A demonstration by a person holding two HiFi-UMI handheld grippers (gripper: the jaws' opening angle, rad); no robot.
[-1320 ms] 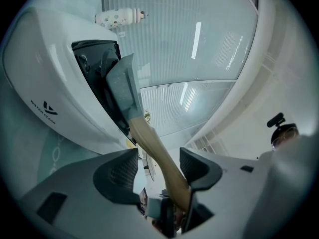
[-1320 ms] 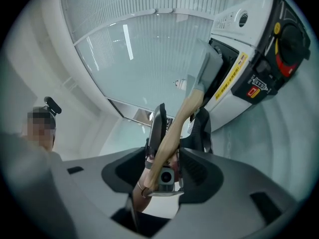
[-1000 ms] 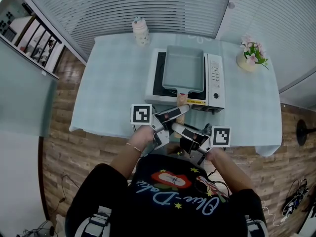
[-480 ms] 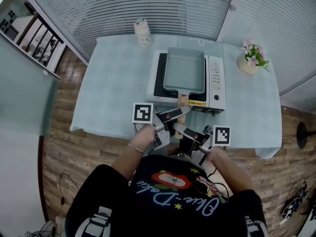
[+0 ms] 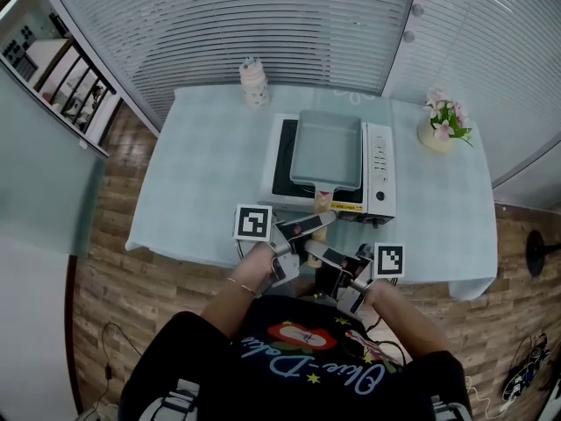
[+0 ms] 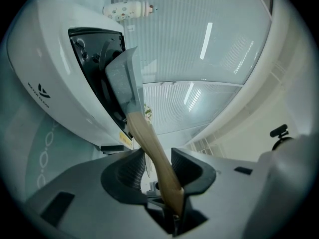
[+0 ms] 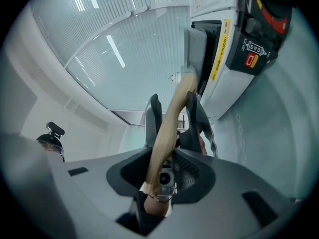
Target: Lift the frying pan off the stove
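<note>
1. My left hand-held gripper (image 6: 158, 159) has just been closing. Its jaws are now clamped on the pan's wooden handle (image 6: 147, 138), which runs right between them.
2. Same deal with my right hand-held gripper (image 7: 168, 159): it's just been closing too, and it pinches that handle nearer the free end, behind the left one.
3. The frying pan (image 5: 327, 150), grey and rectangular, sits on the white stove (image 5: 379, 160) with the handle poking out toward me.
4. The stove's in the middle of the table (image 5: 202, 165). There's a bottle (image 5: 254, 81) at the far edge and flowers (image 5: 444, 117) off to the right.
</note>
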